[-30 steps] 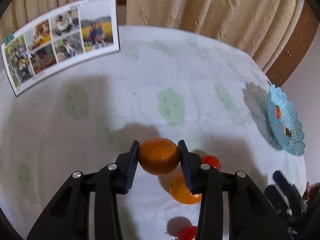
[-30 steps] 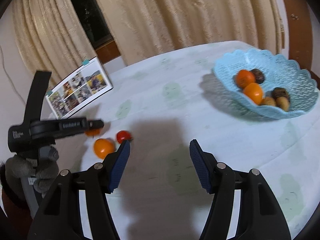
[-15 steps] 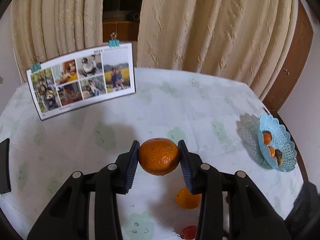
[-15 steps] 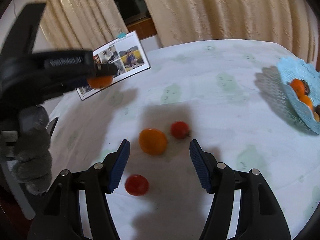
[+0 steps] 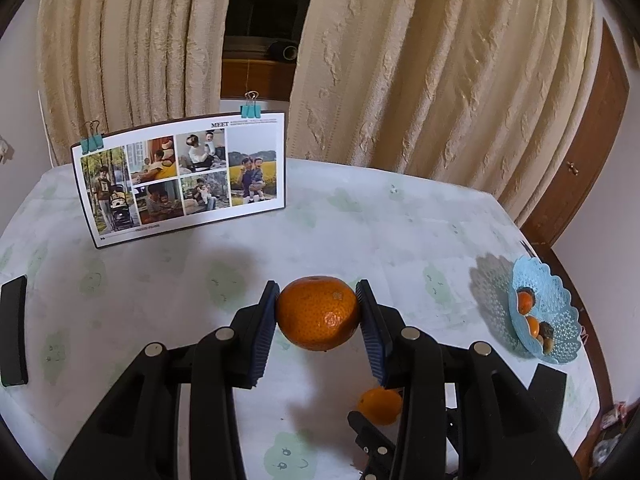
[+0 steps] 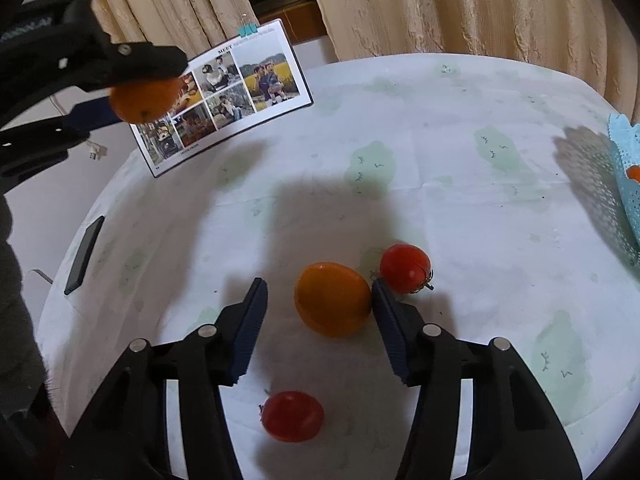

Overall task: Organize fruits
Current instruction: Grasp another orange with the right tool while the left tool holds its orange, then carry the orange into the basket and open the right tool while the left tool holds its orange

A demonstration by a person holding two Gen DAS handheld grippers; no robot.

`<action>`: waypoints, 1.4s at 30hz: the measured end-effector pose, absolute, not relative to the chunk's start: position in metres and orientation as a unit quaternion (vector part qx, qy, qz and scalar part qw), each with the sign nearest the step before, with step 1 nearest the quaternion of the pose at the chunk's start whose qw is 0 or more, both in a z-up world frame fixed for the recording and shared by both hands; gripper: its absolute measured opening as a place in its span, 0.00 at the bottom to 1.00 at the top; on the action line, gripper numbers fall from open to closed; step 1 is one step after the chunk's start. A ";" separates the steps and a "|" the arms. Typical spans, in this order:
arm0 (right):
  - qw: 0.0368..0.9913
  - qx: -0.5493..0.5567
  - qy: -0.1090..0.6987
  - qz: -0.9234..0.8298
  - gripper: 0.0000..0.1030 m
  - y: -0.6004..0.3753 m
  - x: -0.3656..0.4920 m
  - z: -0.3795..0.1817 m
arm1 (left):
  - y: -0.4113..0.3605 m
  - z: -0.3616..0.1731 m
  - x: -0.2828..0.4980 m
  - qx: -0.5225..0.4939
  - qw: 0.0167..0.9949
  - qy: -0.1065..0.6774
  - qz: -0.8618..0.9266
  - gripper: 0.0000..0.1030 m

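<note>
- The left gripper [image 5: 318, 320] held a mandarin [image 5: 318, 313] clamped between its pads, lifted above the table [image 5: 420, 232].
- The right gripper [image 6: 318, 312] stood wide around an orange fruit [image 6: 332, 299], probably a persimmon, with tomatoes [image 6: 405, 268] just beside.
- Carrying was underway; the blue basket [image 5: 560, 320] waited at the table's right edge, across open cloth.

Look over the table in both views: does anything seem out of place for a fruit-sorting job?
Yes. A dark flat slab, perhaps a phone, lies at the table's left edge, not fruit. Three fruits remain loose outside the blue basket: an orange fruit and two tomatoes. Nothing looks spilled or damaged.
</note>
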State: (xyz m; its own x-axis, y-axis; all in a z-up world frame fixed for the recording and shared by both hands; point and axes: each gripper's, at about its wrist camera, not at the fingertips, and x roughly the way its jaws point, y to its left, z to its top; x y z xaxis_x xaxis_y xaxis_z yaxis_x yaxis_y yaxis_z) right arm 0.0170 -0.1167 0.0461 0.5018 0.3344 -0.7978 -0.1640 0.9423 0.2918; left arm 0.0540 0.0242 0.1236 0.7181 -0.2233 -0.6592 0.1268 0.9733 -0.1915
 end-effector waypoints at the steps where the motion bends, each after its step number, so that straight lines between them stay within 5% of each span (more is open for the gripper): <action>1: 0.862 0.087 0.479 0.144 0.51 -0.117 0.018 0.046 | 0.025 0.124 0.054 -0.067 0.924 0.363 -0.094 0.39; 5: 0.861 0.077 0.484 0.135 0.40 -0.115 0.023 0.041 | 0.026 0.123 0.055 -0.067 0.924 0.364 -0.092 0.39; 22: 0.891 0.114 0.423 0.115 0.40 -0.156 0.006 0.087 | 0.020 0.120 0.053 -0.060 0.924 0.365 -0.097 0.39; 42: 0.920 0.174 0.339 -0.087 0.40 -0.330 -0.024 0.130 | 0.003 0.118 0.046 -0.042 0.924 0.365 -0.108 0.39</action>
State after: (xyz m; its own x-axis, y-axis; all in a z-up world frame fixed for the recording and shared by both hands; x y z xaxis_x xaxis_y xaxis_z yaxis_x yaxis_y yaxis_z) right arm -0.0244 -0.3295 0.1297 0.7555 -0.0414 -0.6539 0.2777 0.9241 0.2624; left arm 0.0459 0.0033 0.1183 0.7110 -0.2300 -0.6646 0.1684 0.9732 -0.1566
